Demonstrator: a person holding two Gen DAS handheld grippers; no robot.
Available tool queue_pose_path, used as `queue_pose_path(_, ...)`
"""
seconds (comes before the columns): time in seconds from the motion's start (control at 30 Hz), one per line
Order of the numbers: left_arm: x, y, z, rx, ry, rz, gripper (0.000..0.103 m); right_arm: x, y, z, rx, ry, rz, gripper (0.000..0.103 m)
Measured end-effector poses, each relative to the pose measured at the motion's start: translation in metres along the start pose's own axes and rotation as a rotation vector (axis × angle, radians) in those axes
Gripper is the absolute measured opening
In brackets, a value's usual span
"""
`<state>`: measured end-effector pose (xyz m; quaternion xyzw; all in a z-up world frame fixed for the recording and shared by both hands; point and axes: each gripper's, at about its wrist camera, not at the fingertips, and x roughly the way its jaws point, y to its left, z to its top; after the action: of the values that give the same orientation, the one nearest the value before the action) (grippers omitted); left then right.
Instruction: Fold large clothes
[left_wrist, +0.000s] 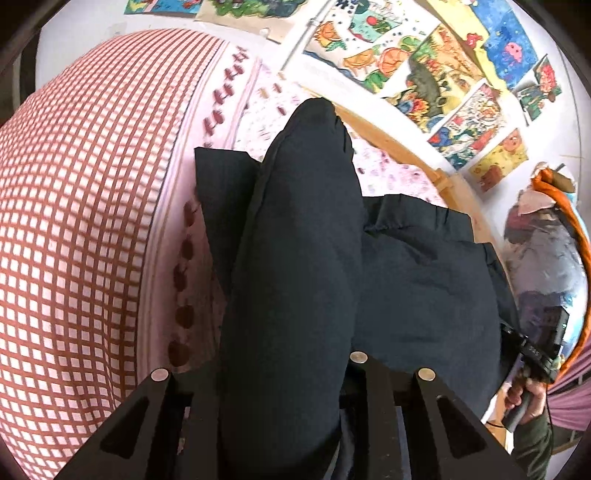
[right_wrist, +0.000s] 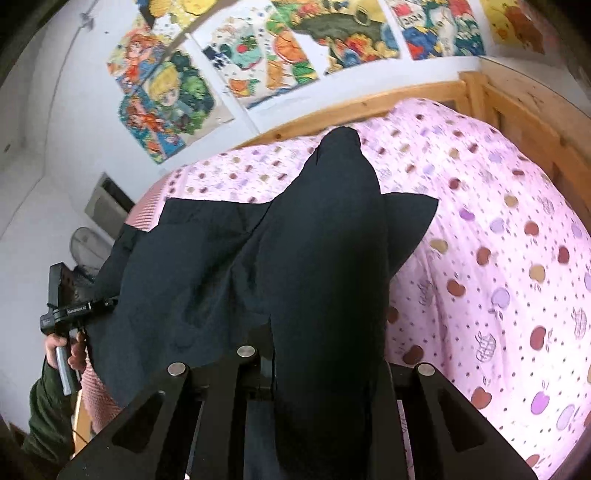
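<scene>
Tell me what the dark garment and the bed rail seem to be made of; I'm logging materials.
The dark garment looks like a thin woven fabric, matte navy-black, possibly cotton or a light synthetic: it creases finely and drapes limply from both grippers. The bed rail looks like pale unpainted wood, probably pine: visible grain and knots, light satin surface.

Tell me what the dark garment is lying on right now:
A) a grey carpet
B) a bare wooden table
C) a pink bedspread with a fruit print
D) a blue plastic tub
C: the dark garment spreads over the pink bedspread, whose apple-like print shows around it, while a fold of it runs into each hand-held gripper, left and right.
</scene>
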<state>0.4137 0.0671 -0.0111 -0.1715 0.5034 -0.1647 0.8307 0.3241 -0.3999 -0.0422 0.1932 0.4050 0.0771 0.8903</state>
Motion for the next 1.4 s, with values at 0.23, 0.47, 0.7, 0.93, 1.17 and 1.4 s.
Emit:
queue_pose_path(0.23,0.000,-0.002,0.001,0.006,-0.039,0.115,0.054,0.005,-0.012,-0.006,0.067,-0.003,-0.026,0.052)
queue_pose_path(0.47,-0.019,0.000,-0.003,-0.006,-0.105,0.203,0.089,0.004,-0.019,-0.017,0.128,-0.016,-0.062,0.079)
queue_pose_path(0.7,-0.050,-0.031,-0.008,0.072,-0.241,0.276,0.102,-0.015,-0.002,-0.014,0.065,-0.086,-0.182,0.098)
queue_pose_path(0.93,-0.083,-0.072,-0.025,0.146,-0.374,0.288,0.103,-0.054,0.022,-0.006,0.004,-0.217,-0.242,0.101)
queue_pose_path(1.17,-0.114,-0.112,-0.052,0.238,-0.492,0.291,0.103,-0.087,0.044,-0.012,-0.029,-0.315,-0.229,0.101)
queue_pose_path(1.4,-0.137,-0.139,-0.086,0.295,-0.558,0.272,0.103,-0.112,0.066,-0.036,-0.074,-0.387,-0.218,0.101)
